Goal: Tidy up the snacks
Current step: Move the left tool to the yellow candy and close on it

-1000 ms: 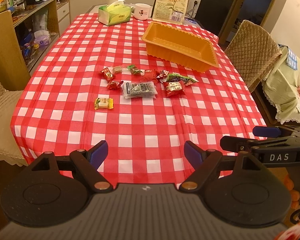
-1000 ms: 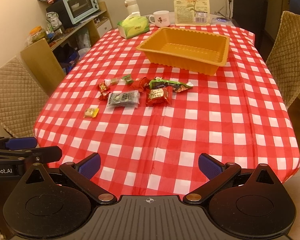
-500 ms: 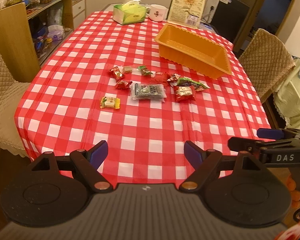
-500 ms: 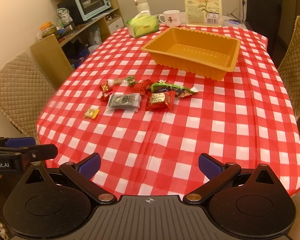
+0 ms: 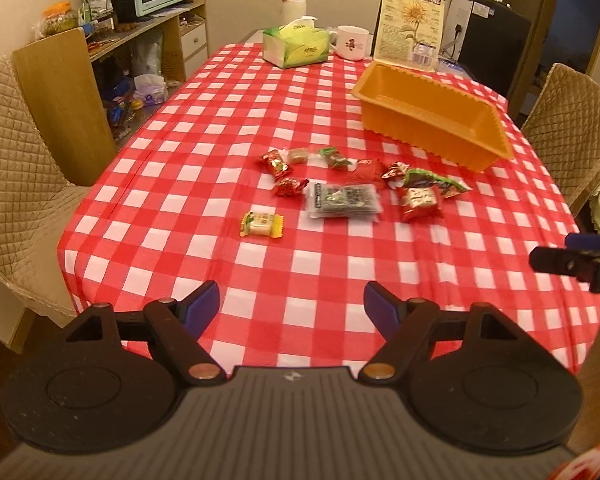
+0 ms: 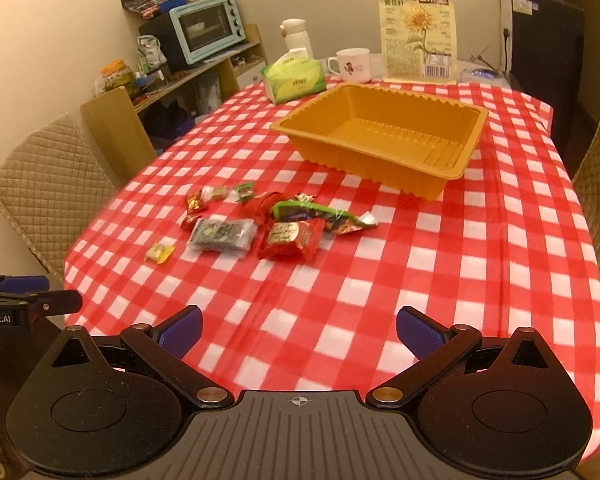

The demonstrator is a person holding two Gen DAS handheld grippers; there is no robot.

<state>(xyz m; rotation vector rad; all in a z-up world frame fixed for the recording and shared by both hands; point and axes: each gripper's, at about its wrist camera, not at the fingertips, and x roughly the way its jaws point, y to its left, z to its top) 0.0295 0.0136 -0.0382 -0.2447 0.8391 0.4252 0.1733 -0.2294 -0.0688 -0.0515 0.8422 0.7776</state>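
Both hand-held grippers, left and right, hang wide open and empty over the desk's near edge; wrapped snacks lie mid-desk, short of the empty orange plastic tray, likely their destination.

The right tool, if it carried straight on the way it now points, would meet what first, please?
Probably the bare tablecloth just ahead of the open right tool. Continuing along that line, the red snack pack comes next, then the orange tray; depth is hard to judge.
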